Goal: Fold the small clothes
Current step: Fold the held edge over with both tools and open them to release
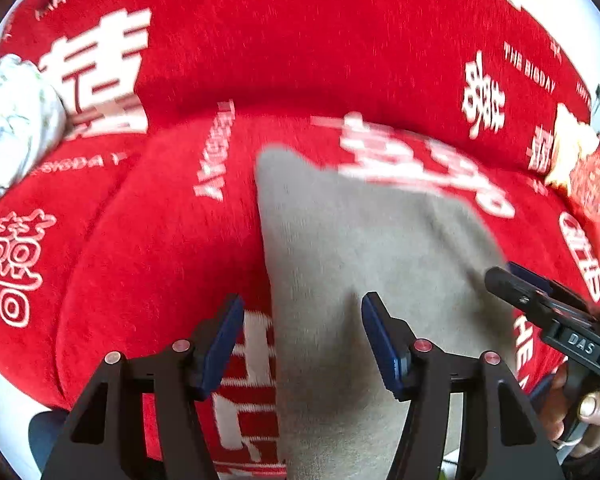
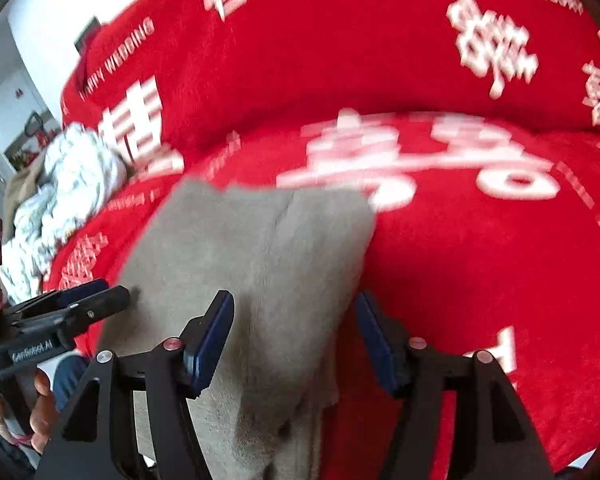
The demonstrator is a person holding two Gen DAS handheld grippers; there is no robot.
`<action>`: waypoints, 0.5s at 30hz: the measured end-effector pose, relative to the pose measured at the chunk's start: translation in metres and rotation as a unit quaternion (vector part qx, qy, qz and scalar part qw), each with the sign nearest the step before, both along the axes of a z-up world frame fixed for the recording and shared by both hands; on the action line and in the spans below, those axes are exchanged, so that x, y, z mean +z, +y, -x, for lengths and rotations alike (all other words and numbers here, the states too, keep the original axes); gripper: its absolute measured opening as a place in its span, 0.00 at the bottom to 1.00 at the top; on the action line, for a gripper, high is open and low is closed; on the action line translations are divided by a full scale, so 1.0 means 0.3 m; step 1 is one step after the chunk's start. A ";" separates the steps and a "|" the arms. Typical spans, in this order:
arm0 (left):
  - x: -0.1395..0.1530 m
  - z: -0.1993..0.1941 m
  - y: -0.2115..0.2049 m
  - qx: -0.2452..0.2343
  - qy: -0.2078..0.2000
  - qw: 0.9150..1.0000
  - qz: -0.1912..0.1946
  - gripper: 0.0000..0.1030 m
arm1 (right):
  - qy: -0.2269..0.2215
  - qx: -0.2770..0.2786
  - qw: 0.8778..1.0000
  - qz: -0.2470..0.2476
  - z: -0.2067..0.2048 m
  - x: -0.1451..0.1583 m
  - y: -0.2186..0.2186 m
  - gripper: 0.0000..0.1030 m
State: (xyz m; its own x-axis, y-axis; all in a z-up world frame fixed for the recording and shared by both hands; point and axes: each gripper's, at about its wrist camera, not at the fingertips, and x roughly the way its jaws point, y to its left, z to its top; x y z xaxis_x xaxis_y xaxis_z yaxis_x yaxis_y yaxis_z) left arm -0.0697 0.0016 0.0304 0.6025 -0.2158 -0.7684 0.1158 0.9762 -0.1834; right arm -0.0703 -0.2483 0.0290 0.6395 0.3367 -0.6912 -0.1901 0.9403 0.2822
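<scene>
grey garment [image 1: 372, 280] lying flat on the red sofa cover [image 1: 160, 240], spread for folding. left tool [image 1: 302, 340] and right tool [image 2: 294, 340] both released, straddling its near edge at 6 o'clock, likely readying a grasp.

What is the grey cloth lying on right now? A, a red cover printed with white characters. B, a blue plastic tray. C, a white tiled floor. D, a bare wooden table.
A: in both wrist views the grey cloth is spread over a red cover printed with white characters and lettering, and the red fabric shows on all sides of it, with no table, tray or floor underneath.
</scene>
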 end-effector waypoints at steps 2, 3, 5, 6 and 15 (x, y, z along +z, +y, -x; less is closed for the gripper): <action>0.016 -0.008 -0.008 -0.011 -0.003 1.000 0.009 0.61 | -0.024 0.012 1.000 -0.010 0.011 0.042 0.001 0.65; 0.014 -0.014 -0.026 -0.020 -0.001 1.000 0.006 0.61 | -0.028 0.028 0.999 -0.020 0.008 0.056 0.012 0.65; -0.009 -0.033 -0.069 -0.039 0.005 0.999 -0.010 0.61 | -0.008 0.067 0.997 -0.047 -0.022 0.048 0.045 0.65; -0.038 -0.050 -0.090 -0.042 0.015 0.999 -0.023 0.61 | 0.011 0.079 0.995 -0.053 -0.044 0.024 0.060 0.65; -0.081 -0.033 -0.118 -0.031 0.018 0.996 -0.087 0.64 | 0.018 0.076 0.997 -0.030 0.011 -0.013 0.085 0.65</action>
